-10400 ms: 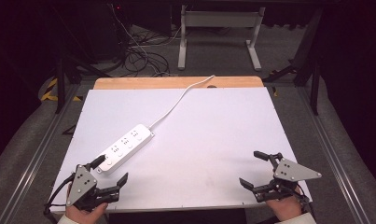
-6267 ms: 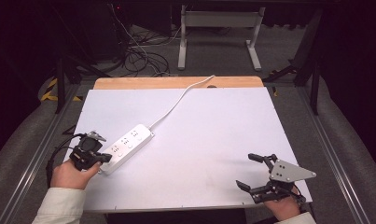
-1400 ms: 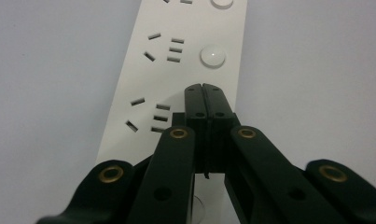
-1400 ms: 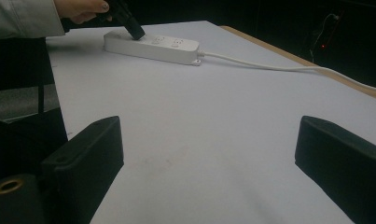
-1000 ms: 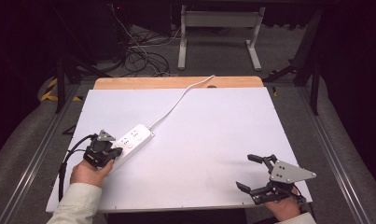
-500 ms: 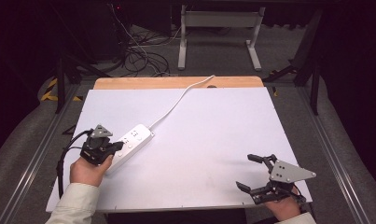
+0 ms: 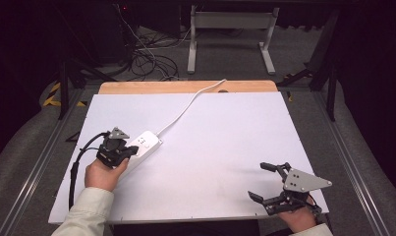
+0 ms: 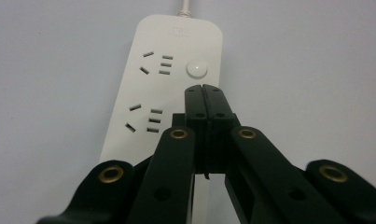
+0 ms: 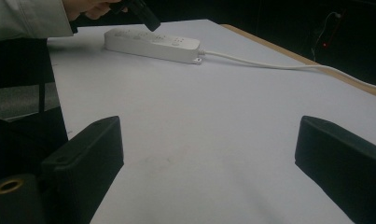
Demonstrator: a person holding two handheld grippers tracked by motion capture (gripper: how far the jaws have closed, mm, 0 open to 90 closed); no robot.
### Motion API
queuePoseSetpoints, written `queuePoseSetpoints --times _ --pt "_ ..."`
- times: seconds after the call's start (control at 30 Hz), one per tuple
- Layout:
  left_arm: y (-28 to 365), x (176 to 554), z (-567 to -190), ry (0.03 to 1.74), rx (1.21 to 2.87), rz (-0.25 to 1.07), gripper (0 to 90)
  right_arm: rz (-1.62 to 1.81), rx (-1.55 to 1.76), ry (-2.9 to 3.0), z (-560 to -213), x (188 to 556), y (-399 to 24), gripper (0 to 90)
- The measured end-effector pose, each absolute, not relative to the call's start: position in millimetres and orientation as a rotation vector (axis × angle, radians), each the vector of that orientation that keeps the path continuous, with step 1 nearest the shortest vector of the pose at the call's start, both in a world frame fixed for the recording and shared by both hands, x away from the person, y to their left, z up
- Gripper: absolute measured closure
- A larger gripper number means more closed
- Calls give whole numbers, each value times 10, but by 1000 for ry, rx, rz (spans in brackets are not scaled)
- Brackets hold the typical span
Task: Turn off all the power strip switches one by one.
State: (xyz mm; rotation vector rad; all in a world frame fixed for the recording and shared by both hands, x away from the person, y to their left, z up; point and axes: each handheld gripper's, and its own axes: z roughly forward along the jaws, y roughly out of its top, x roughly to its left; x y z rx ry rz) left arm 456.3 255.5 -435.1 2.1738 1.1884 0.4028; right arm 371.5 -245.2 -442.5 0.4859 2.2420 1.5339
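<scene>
White plastic is what I am working over: the power strip lies slantwise on the left part of the white table, its cable running up toward the wooden far edge. My left gripper hangs above the strip with its jaws pressed together, nothing between them, tips just short of the round button. In the left gripper view I count two socket groups beside the jaws, detail too small to read from above. My right gripper sits near the table's near right corner, jaws wide apart over bare surface, well apart from the strip. Between the two hands the tabletop is open, with free room right across to the right edge. The right gripper view shows the strip from the side, lying flat, the cable leaving its end, and the left gripper's dark tip above it; whether the tip touches I cannot tell.
</scene>
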Motion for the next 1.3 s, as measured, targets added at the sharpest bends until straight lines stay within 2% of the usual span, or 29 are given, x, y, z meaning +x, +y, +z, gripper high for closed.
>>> queuePoseSetpoints --times 0.8,1.3 --pt "2517 4654 -4475 1228 2212 395 900 1541 487 2240 -4424 3713 -2460 81" --pt "2480 4636 -4490 1222 2235 454 900 1540 479 2243 -4424 3711 -2456 81"
